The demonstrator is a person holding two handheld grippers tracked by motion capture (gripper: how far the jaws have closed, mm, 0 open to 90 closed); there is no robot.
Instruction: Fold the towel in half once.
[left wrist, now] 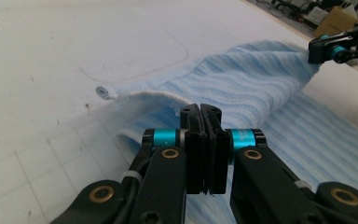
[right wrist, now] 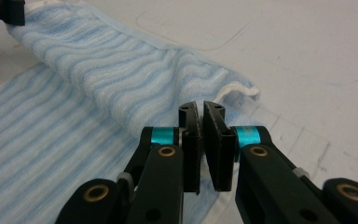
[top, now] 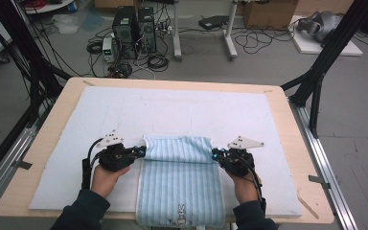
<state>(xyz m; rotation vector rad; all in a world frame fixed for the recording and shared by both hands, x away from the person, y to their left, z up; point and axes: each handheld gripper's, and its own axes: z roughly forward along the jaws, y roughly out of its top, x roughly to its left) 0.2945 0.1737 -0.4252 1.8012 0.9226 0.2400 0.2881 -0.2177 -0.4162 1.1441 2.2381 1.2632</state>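
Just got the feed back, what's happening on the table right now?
A person is folding a blue striped towel on the white mat. The left claw and right claw are each shut on a side of the towel's far end, which is lifted and doubled back over the rest. The near end, with a small rabbit motif, hangs at the table's front edge.

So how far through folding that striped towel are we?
Early. The far end of the light blue striped towel is already lifted and curled back toward the person. In hand: the left gripper and right gripper each pinch a side of that fold. Left: carrying it over to the near hem with the rabbit motif, which hangs off the wooden table.
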